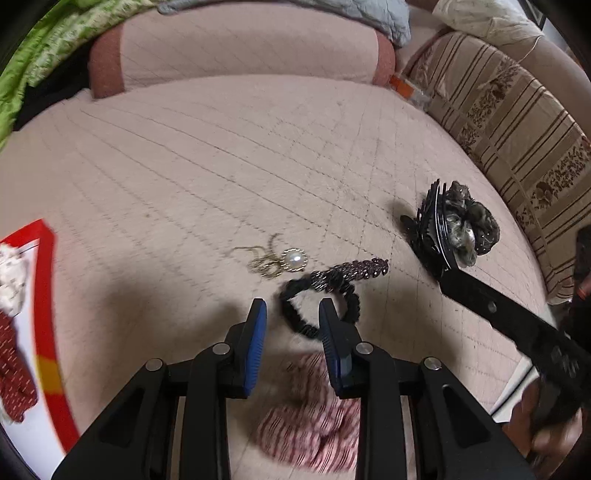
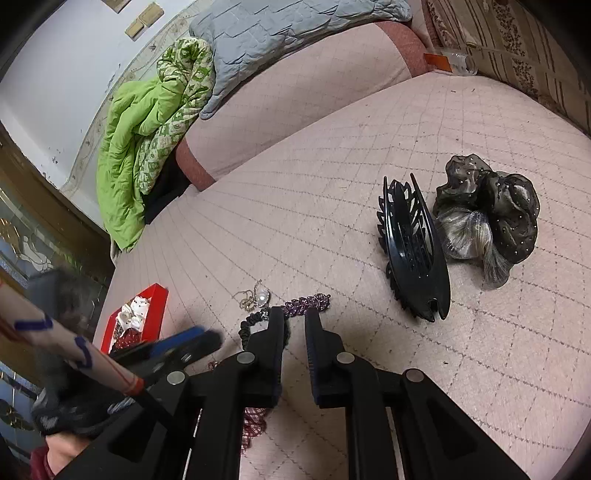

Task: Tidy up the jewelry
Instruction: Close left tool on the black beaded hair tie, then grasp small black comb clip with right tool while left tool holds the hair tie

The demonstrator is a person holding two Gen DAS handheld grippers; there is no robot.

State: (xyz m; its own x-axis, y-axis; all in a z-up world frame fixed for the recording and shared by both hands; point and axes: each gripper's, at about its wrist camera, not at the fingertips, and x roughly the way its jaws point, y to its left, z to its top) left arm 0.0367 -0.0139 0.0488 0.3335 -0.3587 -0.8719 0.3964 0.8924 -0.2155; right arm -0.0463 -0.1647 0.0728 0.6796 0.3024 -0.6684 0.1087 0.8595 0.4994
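Jaws of the left gripper (image 1: 291,314) stand partly apart with nothing between the blue pads; the right pad overlaps the loop of a black hair tie (image 1: 321,306) lying on the bed (image 1: 221,166). Jaws of the right gripper (image 2: 294,314) show a narrow gap that holds nothing, tips hovering over the same tie near its beaded purple strip (image 2: 306,303). Just beyond the tie lies a pearl pendant (image 1: 293,259) on a fine gold chain (image 1: 260,264). Below the left gripper, blurred, sits a red-and-white striped scrunchie (image 1: 314,424). Farther right, a black claw clip (image 2: 413,254) rests on the quilt, with a dark sheer scrunchie (image 2: 487,218) just beside it. At the left edge, a red-rimmed box (image 2: 157,310) contains a white and a red fabric piece. At the head of the bed lie a pink bolster (image 1: 240,48), a green quilt (image 2: 136,147) and a grey quilt (image 2: 277,33).
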